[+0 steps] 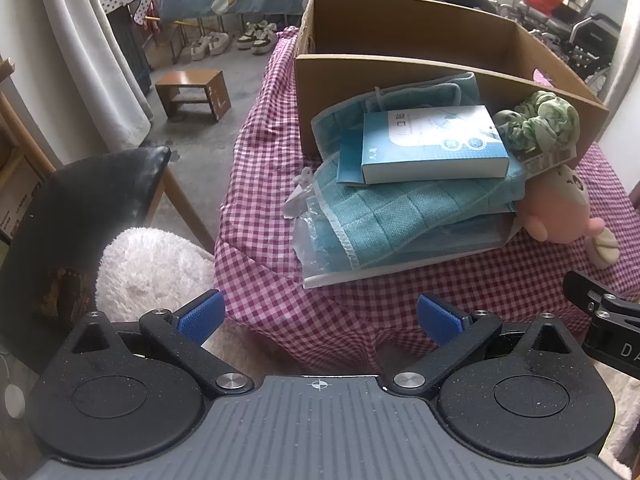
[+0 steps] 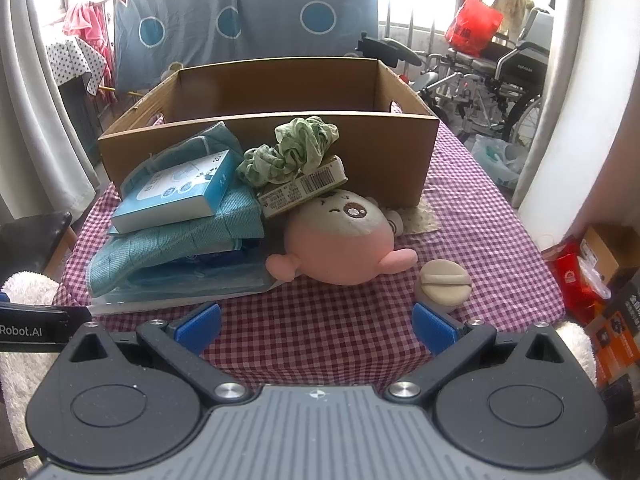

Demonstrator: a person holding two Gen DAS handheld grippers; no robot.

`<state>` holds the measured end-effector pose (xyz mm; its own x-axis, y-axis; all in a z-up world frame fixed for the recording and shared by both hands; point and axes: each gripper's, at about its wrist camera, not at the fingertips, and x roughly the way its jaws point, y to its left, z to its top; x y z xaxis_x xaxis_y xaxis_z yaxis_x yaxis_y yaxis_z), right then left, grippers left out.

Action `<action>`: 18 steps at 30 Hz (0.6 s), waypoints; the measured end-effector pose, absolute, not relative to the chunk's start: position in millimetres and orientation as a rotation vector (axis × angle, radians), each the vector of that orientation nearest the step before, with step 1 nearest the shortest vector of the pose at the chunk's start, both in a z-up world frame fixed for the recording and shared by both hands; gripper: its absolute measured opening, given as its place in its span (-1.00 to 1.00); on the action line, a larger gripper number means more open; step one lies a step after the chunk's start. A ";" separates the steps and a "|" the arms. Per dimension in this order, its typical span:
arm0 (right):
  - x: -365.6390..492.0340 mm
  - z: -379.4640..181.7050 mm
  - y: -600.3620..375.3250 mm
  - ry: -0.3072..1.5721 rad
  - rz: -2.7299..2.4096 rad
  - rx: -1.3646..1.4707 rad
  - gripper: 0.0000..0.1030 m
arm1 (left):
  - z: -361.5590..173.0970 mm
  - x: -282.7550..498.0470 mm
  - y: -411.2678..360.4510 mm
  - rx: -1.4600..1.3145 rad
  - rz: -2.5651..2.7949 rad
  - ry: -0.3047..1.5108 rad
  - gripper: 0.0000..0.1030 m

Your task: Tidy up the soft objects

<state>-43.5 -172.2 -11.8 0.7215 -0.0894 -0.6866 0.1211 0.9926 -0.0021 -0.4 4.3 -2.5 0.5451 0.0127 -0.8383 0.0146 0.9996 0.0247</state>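
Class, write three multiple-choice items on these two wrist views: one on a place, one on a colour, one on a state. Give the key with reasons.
1. Where does the blue-and-white box lie?
A. on the folded teal cloth
B. inside the cardboard box
C. on the floor

2. What colour is the scrunchie?
A. red
B. green
C. black

3. How is the right tool?
A. shut on the plush toy
B. shut on nothing
C. open

Key: A, the teal cloth is under it; B, its fabric is green; C, the blue pads stand apart, holding nothing, with the plush toy beyond them.
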 end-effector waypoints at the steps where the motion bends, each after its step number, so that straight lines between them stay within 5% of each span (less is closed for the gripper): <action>1: -43.3 -11.8 -172.1 0.756 -0.117 0.044 1.00 | -2.5 -0.5 4.0 0.031 -0.002 0.996 0.99; 18: -42.7 -12.2 -170.6 0.762 -0.110 0.036 1.00 | -4.9 1.2 5.8 0.015 -0.002 1.009 0.99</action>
<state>-42.7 -170.6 -12.2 0.7183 -0.0863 -0.6904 0.1126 0.9936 -0.0070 1.2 5.8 -4.9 0.5327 0.0053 -0.8463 0.0088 0.9999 0.0118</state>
